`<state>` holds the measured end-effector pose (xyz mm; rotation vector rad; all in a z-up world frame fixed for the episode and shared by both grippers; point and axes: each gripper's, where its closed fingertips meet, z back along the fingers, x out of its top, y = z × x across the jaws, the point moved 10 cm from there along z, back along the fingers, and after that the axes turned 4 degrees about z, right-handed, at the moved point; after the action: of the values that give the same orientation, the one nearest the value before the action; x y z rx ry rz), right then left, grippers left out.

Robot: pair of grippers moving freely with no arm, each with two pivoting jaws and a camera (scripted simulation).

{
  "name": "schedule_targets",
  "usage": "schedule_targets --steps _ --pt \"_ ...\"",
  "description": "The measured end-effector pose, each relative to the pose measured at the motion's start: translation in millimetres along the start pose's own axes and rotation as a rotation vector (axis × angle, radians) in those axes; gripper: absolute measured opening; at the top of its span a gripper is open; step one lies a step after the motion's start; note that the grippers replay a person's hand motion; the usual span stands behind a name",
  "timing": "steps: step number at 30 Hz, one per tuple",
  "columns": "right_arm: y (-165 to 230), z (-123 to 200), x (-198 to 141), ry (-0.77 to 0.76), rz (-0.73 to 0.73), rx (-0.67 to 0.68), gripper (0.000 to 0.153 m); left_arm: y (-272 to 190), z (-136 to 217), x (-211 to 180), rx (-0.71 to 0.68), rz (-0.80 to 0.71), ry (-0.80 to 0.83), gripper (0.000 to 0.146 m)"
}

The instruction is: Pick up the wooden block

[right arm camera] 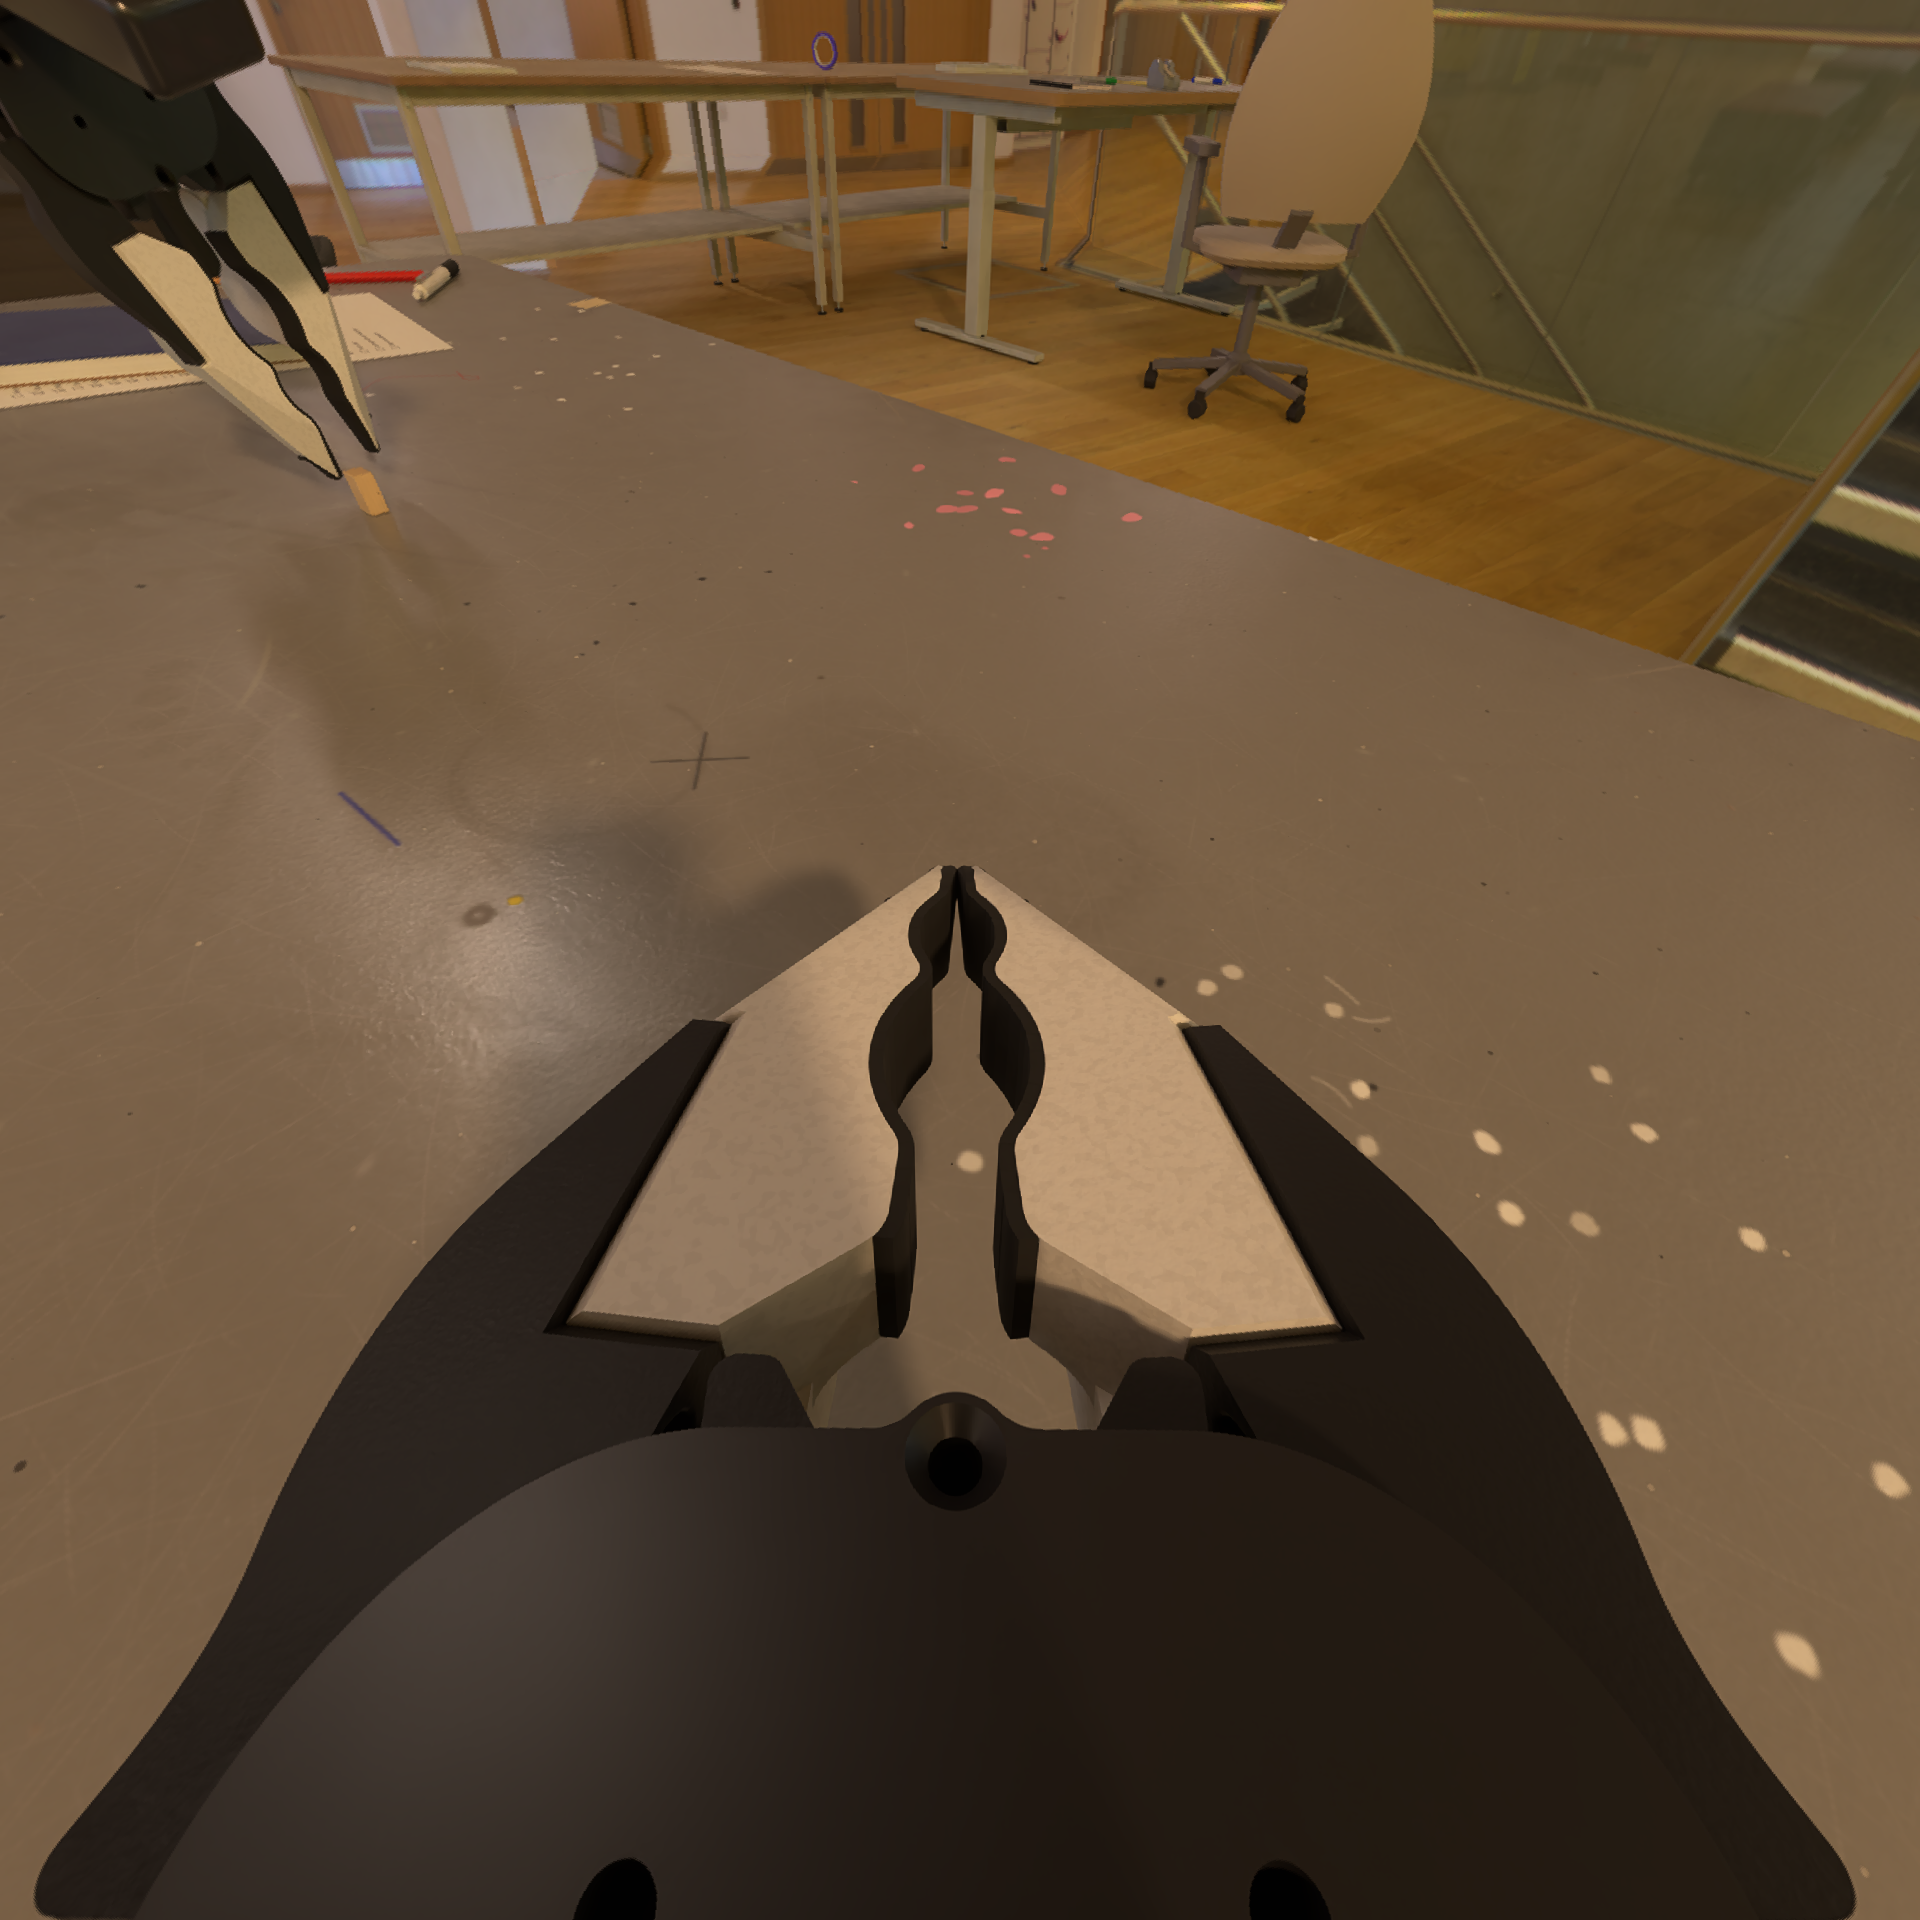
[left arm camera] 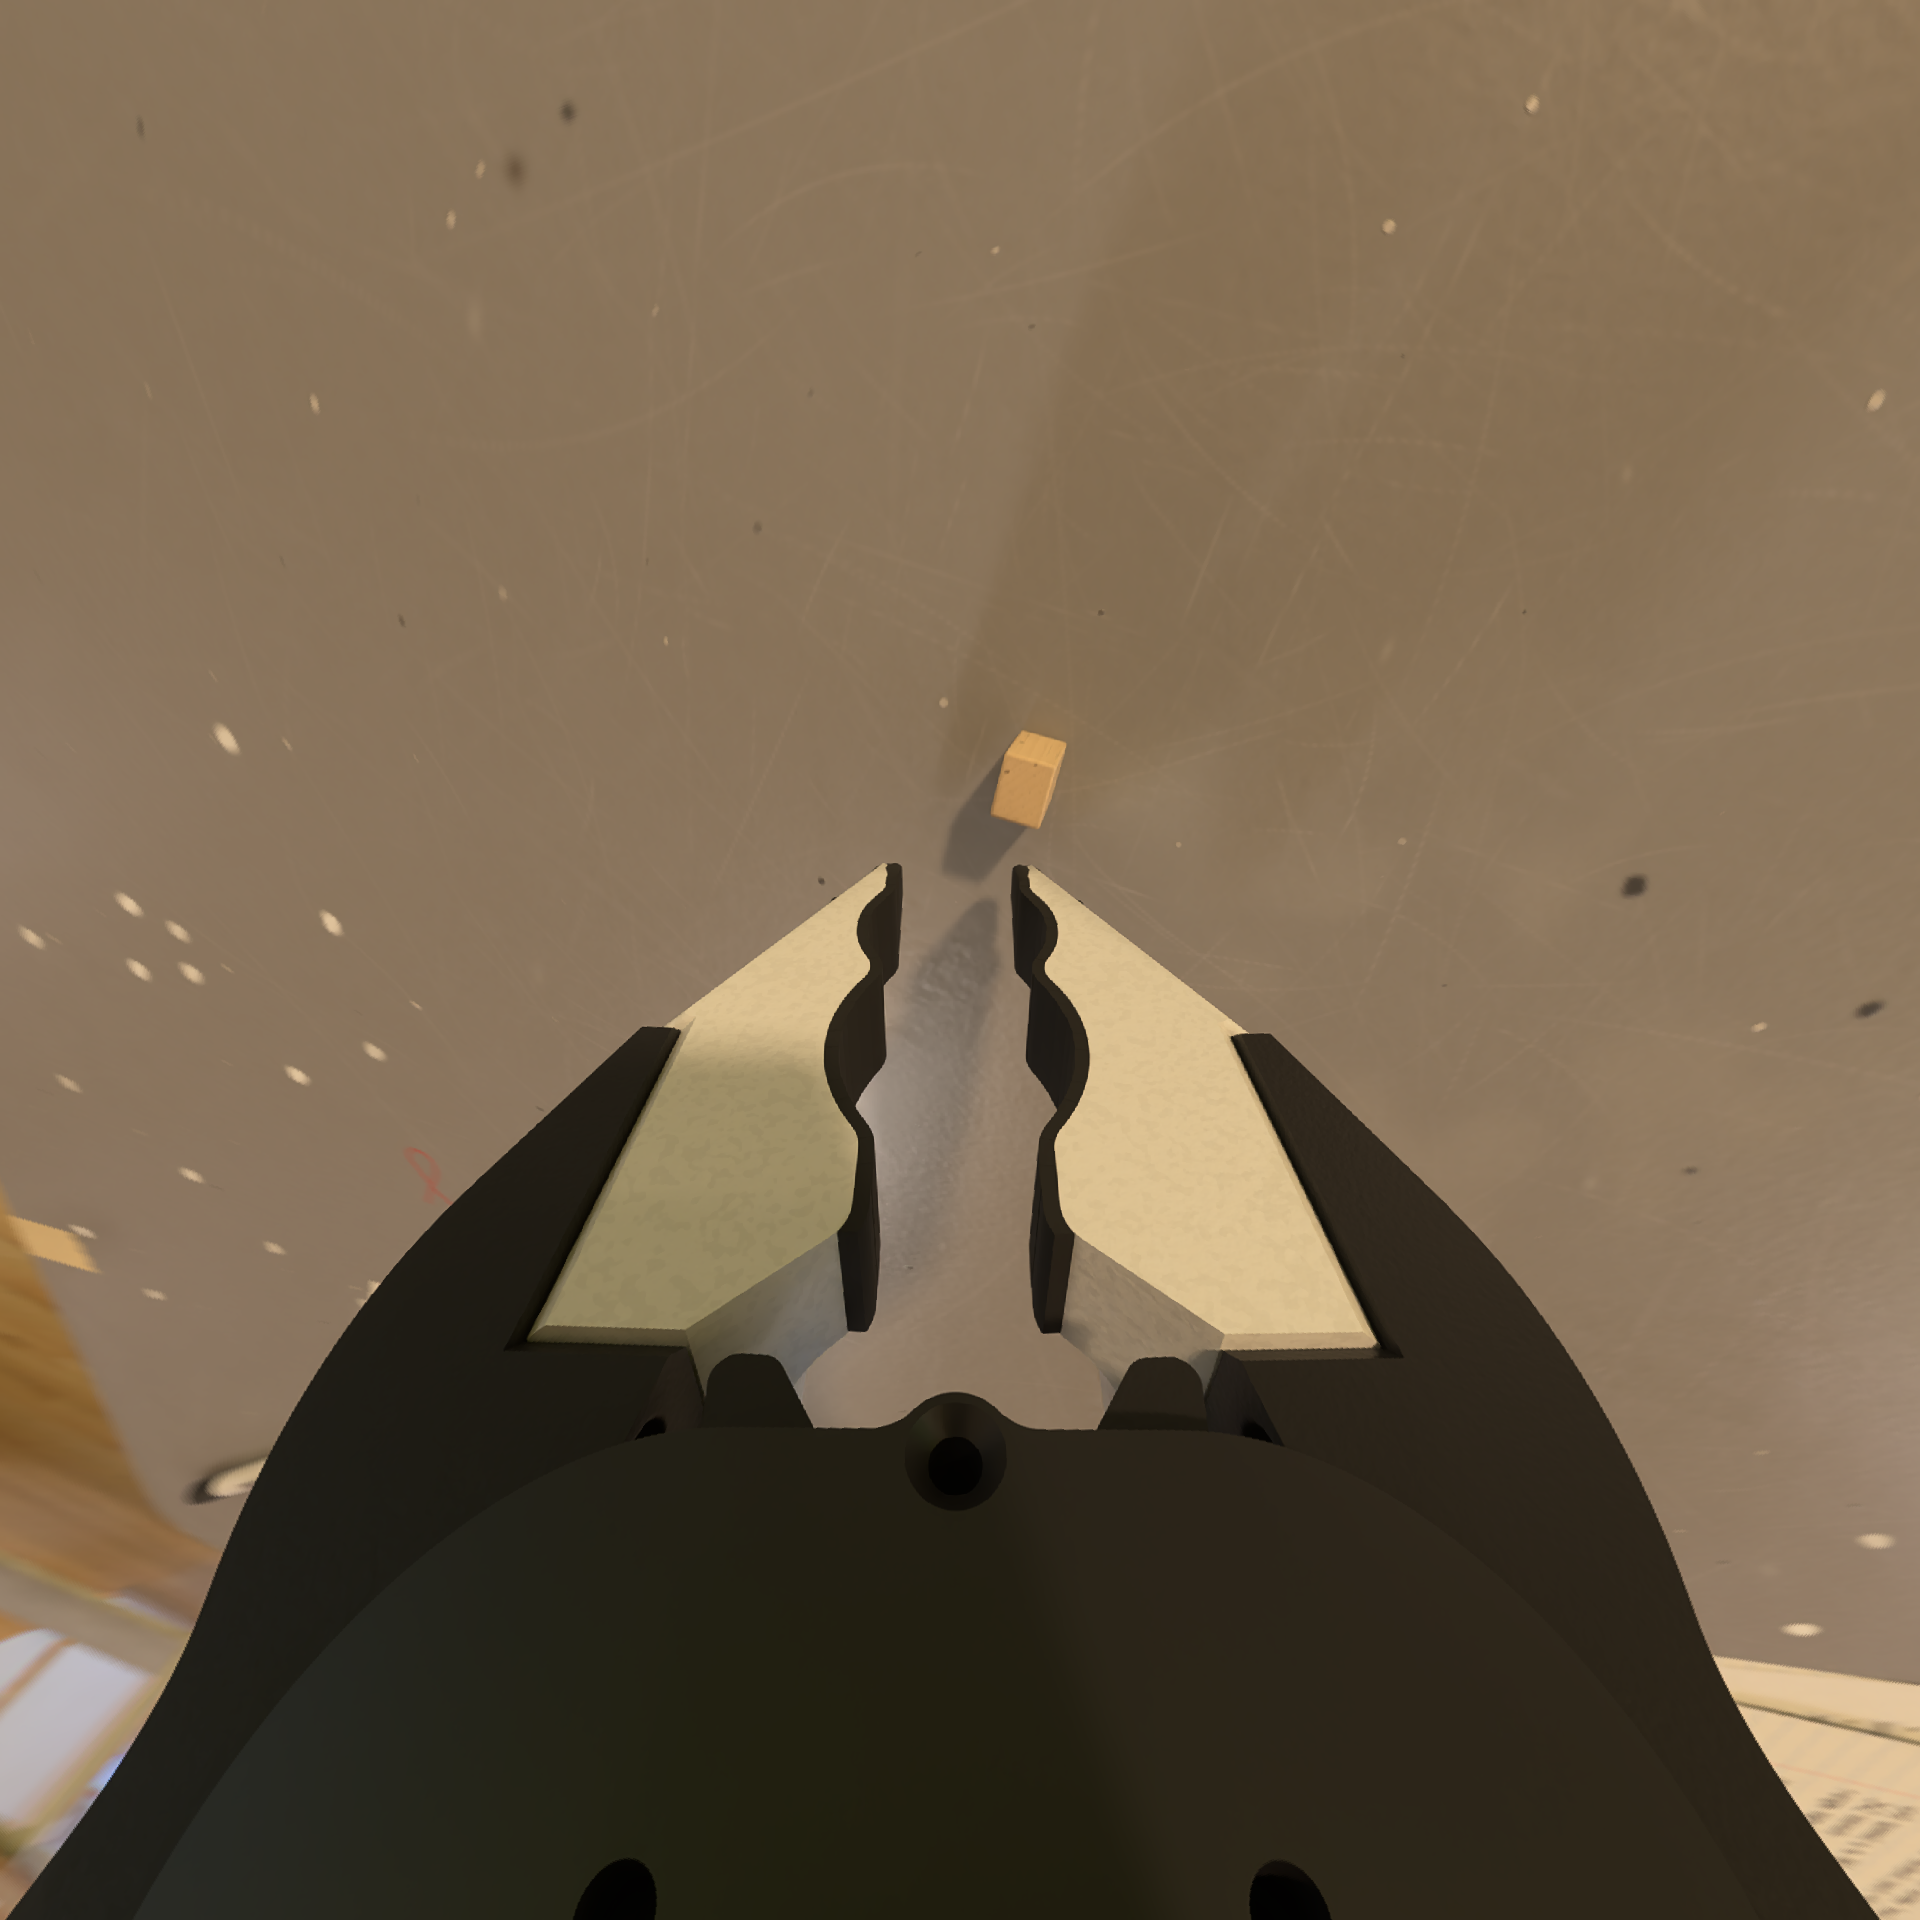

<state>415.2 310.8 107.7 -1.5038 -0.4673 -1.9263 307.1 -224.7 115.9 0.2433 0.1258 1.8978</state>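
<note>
The wooden block point(left arm camera: 1029, 779) is a small pale cube standing on the grey table point(left arm camera: 520, 520). My left gripper point(left arm camera: 956, 873) is open, pointed down at the table, its tips just short of the block, which sits a little right of the gap between them. In the right wrist view the left gripper point(right arm camera: 348, 457) hangs at the far left with the block point(right arm camera: 367, 490) right under its tips. My right gripper point(right arm camera: 956, 871) is shut and empty, low over the table point(right arm camera: 1143, 727), far from the block.
Papers point(right arm camera: 395, 332) and a marker point(right arm camera: 434, 278) lie on the table behind the left gripper. The table's far edge runs diagonally; beyond it are a wooden floor, desks point(right arm camera: 727, 83) and an office chair point(right arm camera: 1278, 208). A sheet of paper point(left arm camera: 1849, 1787) lies at the lower right.
</note>
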Motion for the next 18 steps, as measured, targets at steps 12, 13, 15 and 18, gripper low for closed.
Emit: schedule_targets --steps 12,13,15,18 --pt "0.1 0.9 0.5 -0.003 0.003 0.008 0.0 -9.7 -1.1 14.0 0.036 -0.186 0.124 0.0" --pt "0.4 1.4 1.0 -0.005 0.005 0.01 0.0 -9.9 0.3 12.2 0.035 -0.169 0.118 0.0" --pt "0.7 2.4 2.1 -0.01 0.012 0.012 0.0 -10.9 5.7 7.8 0.059 -0.155 0.105 0.0" --pt "1.4 3.8 4.1 -0.02 0.012 0.016 0.0 -12.5 15.4 3.2 0.085 -0.154 0.072 0.0"
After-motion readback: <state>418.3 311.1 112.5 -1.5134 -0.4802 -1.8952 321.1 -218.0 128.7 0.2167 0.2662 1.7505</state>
